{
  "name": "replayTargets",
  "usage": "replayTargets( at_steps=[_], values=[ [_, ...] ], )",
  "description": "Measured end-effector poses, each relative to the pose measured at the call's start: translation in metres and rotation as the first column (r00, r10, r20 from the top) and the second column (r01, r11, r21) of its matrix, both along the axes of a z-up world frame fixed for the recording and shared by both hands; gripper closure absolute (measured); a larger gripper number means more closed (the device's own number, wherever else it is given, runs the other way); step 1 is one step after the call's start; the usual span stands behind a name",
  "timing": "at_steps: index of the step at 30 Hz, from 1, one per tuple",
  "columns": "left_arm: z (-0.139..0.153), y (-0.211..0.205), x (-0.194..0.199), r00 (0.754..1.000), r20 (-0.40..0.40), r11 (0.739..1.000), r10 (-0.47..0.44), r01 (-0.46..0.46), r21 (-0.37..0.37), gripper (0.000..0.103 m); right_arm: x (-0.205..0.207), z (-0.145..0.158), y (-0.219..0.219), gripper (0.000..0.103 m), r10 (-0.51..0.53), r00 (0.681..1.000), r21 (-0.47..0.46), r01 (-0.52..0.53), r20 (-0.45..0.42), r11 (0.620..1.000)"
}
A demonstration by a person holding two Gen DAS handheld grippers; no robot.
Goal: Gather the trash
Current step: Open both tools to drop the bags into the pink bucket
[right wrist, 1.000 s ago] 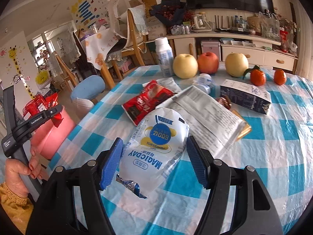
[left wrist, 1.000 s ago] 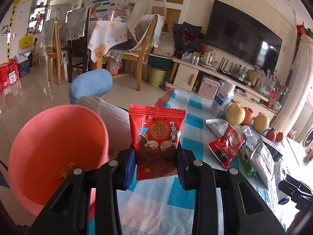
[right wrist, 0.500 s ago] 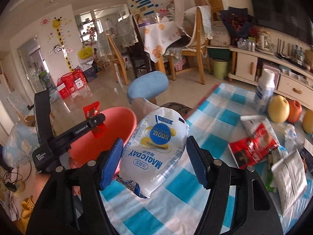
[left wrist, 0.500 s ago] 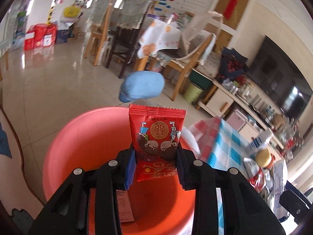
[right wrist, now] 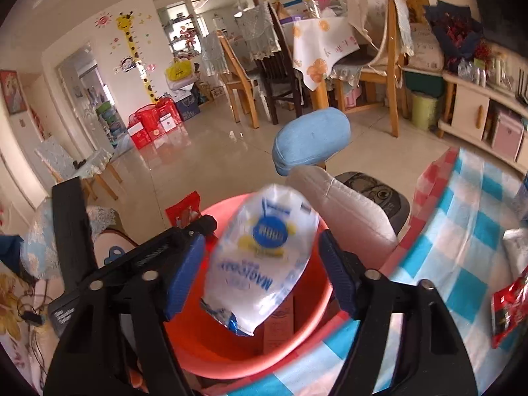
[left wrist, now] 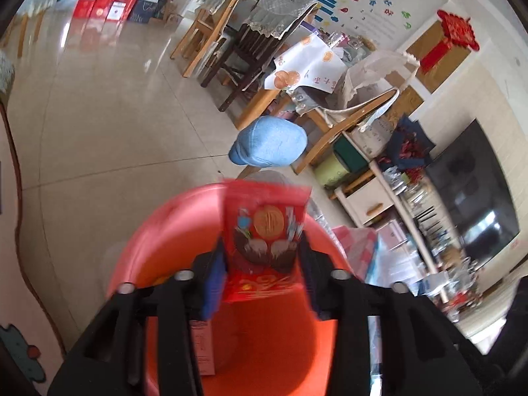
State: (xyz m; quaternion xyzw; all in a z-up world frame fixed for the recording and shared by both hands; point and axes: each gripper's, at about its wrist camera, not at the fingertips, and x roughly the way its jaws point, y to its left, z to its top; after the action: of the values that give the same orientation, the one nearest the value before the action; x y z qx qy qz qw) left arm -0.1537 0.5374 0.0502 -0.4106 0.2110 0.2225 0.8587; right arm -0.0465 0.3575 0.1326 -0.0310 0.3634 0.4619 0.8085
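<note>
My left gripper (left wrist: 262, 272) is opening around the red snack packet (left wrist: 264, 241), and my right gripper (right wrist: 262, 272) is opening too, the white bag (right wrist: 264, 257) loose between its pads, both over the orange bin (right wrist: 307, 349). More wrappers wait on the checked table (right wrist: 468, 264).

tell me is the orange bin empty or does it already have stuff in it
Not empty. Inside the orange bin a brown carton stands against its wall, and the left wrist view shows a pale printed packet in there too.

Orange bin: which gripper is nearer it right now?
Left, narrowly. The left gripper hangs over the orange bin's mouth, jaws opening around the red packet. The right gripper is above the near rim, opening around the white bag.
</note>
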Motion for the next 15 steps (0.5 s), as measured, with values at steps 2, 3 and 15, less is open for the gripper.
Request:
replayTargets(
  at_steps=[2,3,15],
  values=[
    [0.002,-0.004,0.004,1.000,0.013,1.000,-0.019,0.019,0.019,0.042,0.003,-0.004,-0.002,0.015,-0.026,1.000,0.011,0.026,-0.015,1.000],
    [0.003,-0.007,0.004,1.000,0.012,0.999,-0.025,0.025,0.035,0.037,0.004,-0.006,-0.002,0.015,-0.034,0.999,0.016,0.034,-0.022,0.999],
    [0.016,-0.037,0.006,0.995,0.087,0.987,-0.052,0.038,0.154,0.014,-0.022,0.001,-0.054,0.011,-0.148,0.982,-0.042,0.154,0.115,0.987]
  ],
)
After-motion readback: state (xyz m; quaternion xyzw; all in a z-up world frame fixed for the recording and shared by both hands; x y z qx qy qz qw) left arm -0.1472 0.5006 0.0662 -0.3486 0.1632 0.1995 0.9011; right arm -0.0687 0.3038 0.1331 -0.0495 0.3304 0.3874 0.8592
